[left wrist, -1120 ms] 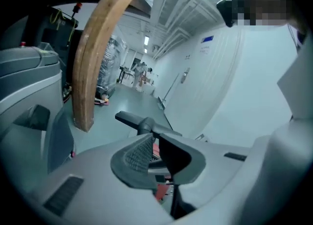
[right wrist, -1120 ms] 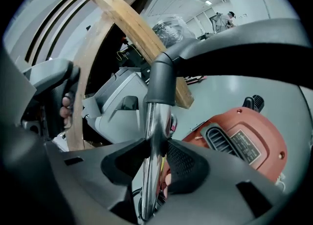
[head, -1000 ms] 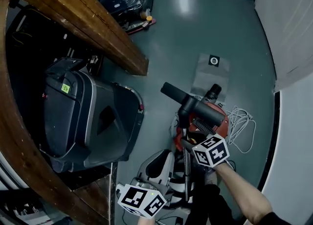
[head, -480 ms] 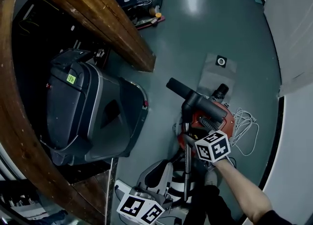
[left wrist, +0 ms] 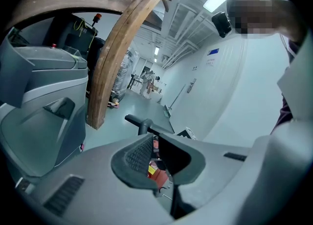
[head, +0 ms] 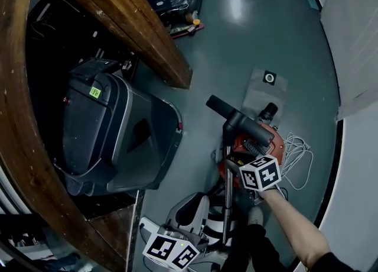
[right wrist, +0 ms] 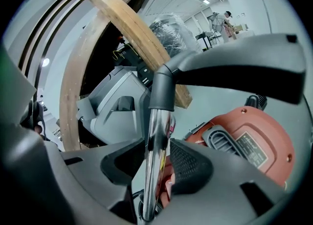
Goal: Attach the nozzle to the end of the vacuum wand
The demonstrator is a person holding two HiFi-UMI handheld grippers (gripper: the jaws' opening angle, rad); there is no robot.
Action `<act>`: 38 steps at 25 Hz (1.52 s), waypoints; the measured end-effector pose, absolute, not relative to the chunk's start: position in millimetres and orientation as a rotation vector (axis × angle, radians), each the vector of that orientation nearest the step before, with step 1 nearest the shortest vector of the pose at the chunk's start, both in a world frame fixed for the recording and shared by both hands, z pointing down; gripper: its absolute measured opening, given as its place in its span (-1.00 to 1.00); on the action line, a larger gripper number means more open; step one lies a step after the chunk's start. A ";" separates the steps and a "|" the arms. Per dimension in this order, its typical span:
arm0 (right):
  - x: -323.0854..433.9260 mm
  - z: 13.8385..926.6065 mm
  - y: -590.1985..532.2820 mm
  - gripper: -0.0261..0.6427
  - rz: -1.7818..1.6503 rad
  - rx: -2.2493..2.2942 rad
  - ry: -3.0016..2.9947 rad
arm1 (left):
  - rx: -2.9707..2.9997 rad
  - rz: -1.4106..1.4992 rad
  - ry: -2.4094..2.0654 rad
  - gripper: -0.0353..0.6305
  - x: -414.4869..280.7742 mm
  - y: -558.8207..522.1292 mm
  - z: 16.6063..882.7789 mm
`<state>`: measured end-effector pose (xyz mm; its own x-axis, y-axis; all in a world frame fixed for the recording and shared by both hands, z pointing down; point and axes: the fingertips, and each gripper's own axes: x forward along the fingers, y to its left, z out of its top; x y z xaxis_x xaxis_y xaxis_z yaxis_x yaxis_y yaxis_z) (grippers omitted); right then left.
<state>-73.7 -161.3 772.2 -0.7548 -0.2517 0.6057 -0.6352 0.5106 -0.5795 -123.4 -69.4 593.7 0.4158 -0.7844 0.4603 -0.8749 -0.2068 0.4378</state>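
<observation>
Shows the left gripper (left wrist: 152, 143) drawn back since a second ago, its marker cube (head: 171, 252) now nearer the 6 o'clock edge of the head view. Leaves the right gripper (right wrist: 159, 146) about unmoved at 4 o'clock.

Clamps the right jaws on the chrome vacuum wand (head: 226, 206) partway up the shaft, ribbed pads against the tube, probably to keep it upright and steady against a push from above. Carries the black crossbar nozzle (head: 242, 124) at the wand's upper end, at 12 o'clock from the grip, apparently already pushed onto the tube. Cannot confirm full seating from these angles.

Keeps the red vacuum canister (right wrist: 274, 136) just behind the wand, with a white cord (head: 295, 155) coiled on the floor at its 3 o'clock.

Holds the left jaws nearly together, only a slit between the pads and nothing in it, aimed from low down toward the nozzle, likely parked clear of the work. Calls, most likely, for a firm check press on the joint.
</observation>
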 end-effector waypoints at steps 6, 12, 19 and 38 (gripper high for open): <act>-44.4 713.3 -140.2 -0.48 1.131 0.813 -2.352 | 2.058 0.148 -1.412 -0.78 -123.4 -65.2 560.1; -17.4 610.1 -103.6 -0.48 1.028 0.876 -2.466 | 2.144 0.136 -1.416 -0.78 -109.0 -56.2 497.5; 15.5 464.8 -72.2 -0.67 0.902 1.040 -2.632 | 2.297 0.149 -1.458 -0.82 -93.1 -29.0 406.4; 19.5 207.4 50.6 -0.87 0.523 1.035 -2.929 | 2.530 0.007 -1.451 -0.88 -65.7 66.0 199.0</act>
